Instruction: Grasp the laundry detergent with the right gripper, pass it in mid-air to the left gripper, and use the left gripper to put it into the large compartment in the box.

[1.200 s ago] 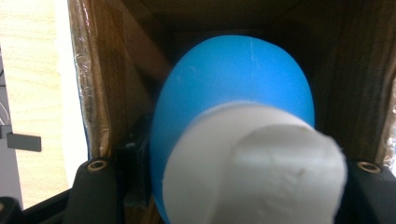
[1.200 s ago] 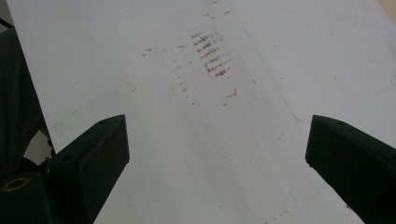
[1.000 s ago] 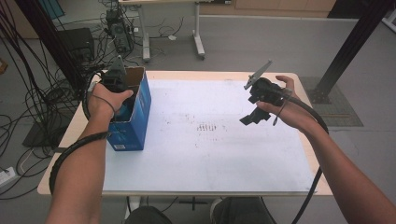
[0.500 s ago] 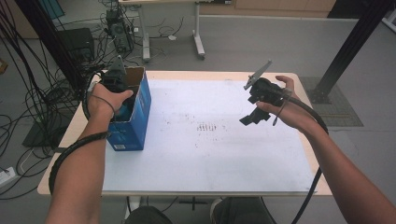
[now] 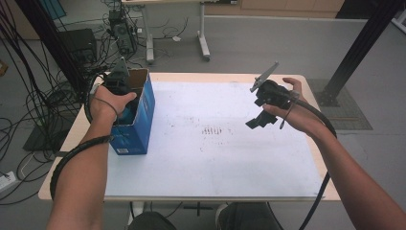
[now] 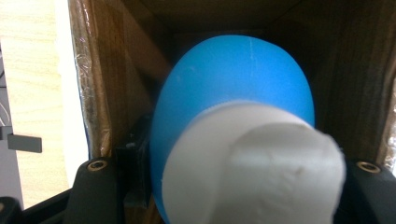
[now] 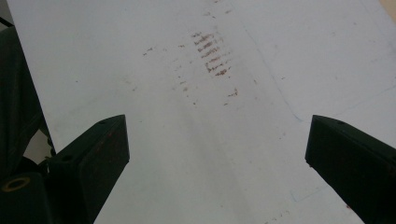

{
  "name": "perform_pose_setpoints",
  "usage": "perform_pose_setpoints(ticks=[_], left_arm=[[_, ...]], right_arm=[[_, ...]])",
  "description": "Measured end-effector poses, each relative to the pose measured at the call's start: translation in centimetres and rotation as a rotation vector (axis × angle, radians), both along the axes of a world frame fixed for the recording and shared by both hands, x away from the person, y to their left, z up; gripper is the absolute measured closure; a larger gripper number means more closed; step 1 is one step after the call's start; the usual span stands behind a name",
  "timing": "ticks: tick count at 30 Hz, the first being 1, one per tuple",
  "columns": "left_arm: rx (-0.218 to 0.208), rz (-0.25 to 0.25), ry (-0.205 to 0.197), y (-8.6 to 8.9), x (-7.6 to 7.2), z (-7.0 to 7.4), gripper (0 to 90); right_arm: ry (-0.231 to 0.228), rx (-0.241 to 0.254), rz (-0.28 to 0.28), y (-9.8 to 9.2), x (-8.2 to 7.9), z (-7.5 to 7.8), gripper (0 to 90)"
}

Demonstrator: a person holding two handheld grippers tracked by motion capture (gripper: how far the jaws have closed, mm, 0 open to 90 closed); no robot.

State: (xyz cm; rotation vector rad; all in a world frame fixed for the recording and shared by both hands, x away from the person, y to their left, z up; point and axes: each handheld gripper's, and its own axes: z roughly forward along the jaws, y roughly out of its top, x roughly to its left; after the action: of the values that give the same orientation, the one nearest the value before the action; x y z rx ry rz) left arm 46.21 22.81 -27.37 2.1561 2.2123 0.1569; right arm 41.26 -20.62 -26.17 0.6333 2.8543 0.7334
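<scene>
At the left edge of the worktop [image 5: 215,158], left gripper [image 5: 125,103] plunged into the open top of an upright blue carton [image 5: 139,122], clamped on a blue-and-white rounded object [image 6: 233,116] sitting inside between brown cardboard walls. Small white label low on the carton's near face, print too small to read. Over the right half of the white worktop sheet, right gripper [image 7: 215,154] held clear, jaws wide apart with nothing between. Faint reddish-brown smudges [image 7: 212,58] in rows near the sheet's middle, not legible writing.
</scene>
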Motion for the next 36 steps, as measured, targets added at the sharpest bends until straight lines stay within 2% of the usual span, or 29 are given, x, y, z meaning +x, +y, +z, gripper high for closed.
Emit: perform_pose_setpoints(ticks=[36], left_arm=[[-0.007,-0.001,-0.007,0.10,-0.07,0.18,34.2]], right_arm=[[-0.001,-0.008,0.006,0.00,-0.01,-0.04,6.2]])
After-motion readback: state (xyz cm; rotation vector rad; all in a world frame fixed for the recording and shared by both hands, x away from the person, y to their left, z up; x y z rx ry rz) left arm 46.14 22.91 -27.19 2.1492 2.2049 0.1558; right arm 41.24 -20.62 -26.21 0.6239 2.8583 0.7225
